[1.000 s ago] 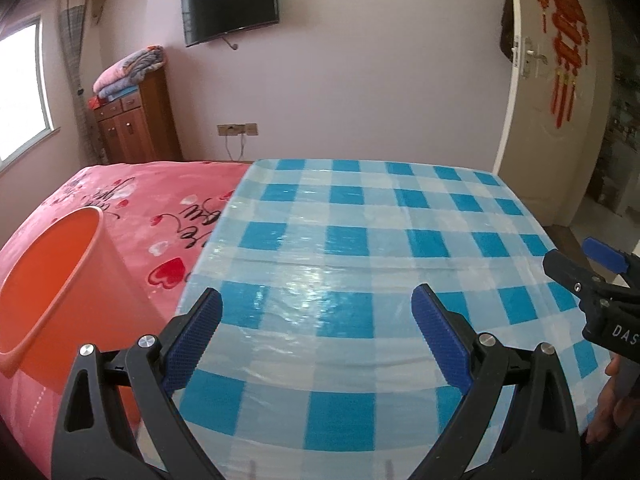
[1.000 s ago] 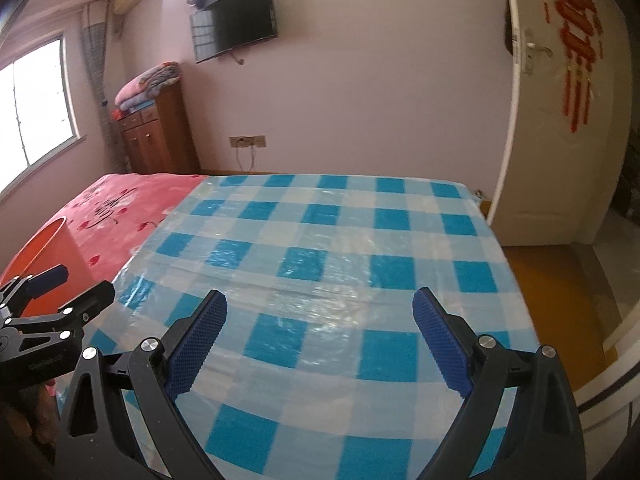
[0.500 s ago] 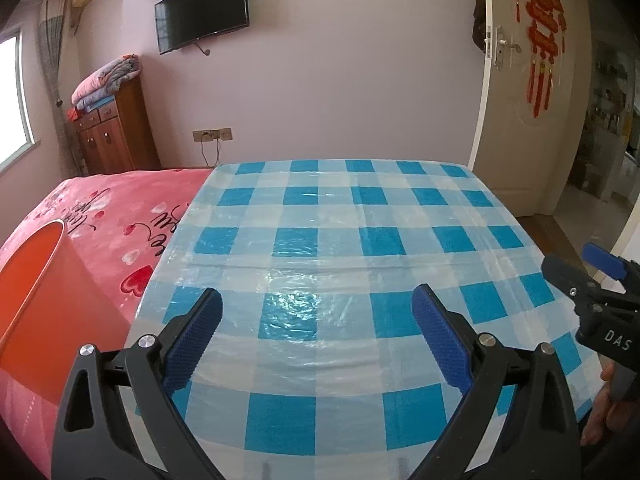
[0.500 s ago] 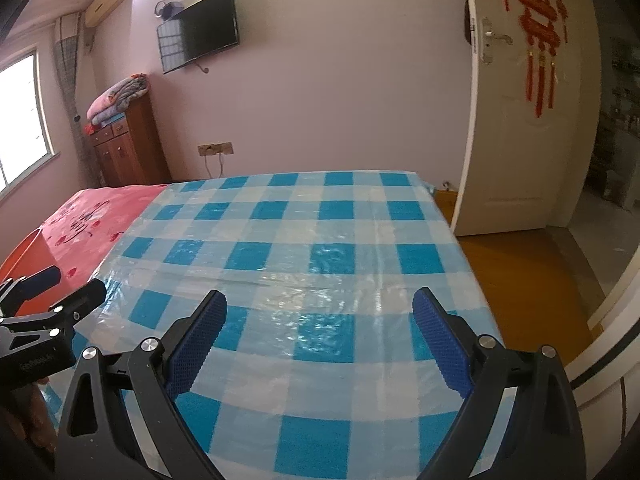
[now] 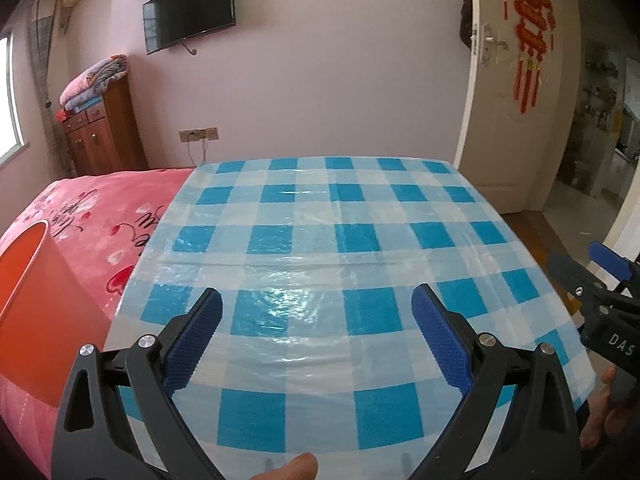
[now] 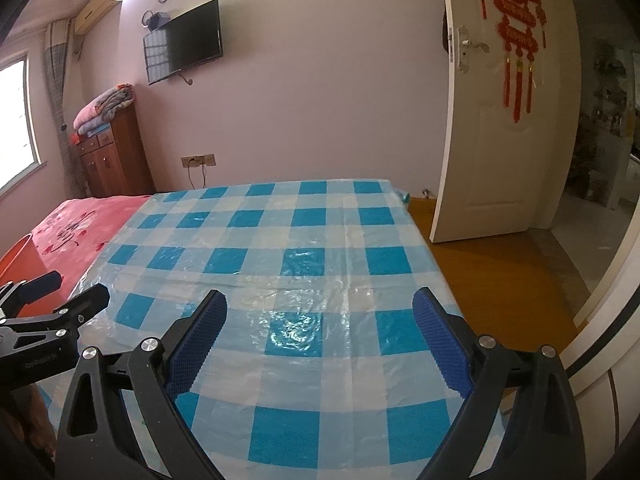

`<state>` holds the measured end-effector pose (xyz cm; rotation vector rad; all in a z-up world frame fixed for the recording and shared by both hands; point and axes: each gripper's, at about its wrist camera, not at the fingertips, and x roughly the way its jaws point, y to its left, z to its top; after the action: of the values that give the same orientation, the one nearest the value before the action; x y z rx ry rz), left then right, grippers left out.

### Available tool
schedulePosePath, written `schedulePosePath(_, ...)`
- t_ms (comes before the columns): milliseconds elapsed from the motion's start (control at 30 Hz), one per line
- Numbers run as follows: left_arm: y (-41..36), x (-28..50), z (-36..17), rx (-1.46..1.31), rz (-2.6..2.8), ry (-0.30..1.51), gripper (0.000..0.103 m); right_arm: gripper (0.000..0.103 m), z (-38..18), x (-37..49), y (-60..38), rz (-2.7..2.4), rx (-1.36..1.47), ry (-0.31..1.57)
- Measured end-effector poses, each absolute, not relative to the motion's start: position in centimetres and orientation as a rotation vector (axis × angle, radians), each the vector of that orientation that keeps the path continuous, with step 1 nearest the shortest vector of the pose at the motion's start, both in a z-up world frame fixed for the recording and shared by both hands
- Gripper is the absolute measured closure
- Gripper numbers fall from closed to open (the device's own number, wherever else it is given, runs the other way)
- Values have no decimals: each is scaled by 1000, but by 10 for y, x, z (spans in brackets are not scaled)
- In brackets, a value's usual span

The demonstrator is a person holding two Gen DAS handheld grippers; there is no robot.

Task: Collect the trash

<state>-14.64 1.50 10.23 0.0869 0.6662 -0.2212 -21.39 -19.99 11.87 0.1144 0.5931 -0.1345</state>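
- My left gripper (image 5: pixel 316 312) hangs spread wide, empty, above the checked tabletop (image 5: pixel 320 240).
- My right gripper (image 6: pixel 320 316) likewise gapes, empty.
- Orange bin (image 5: pixel 36 312) stands at nine o'clock beside the pink bed (image 5: pixel 100 208).

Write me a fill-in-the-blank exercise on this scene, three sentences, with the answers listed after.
1. Both the left gripper and the right gripper are ____, with nothing between their fingers.
2. The plastic sheet spread in front of both grippers has a blue and white ____ pattern.
3. The orange bin stands to the ____ of the left gripper, on the pink bedspread.

Answers: open; checked; left
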Motion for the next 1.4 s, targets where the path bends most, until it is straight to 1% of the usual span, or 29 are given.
schedulePosePath(400,8,-161,114,122,-208,607,7,10,127,-226,-199,-160,92,563)
schedulePosePath(733,17,-167,121,100,-195,581,4,10,129,-230,-194,-165,75,558)
schedulePosePath(1400,21,-162,117,86,-185,587,4,10,123,-226,-187,-164,46,575)
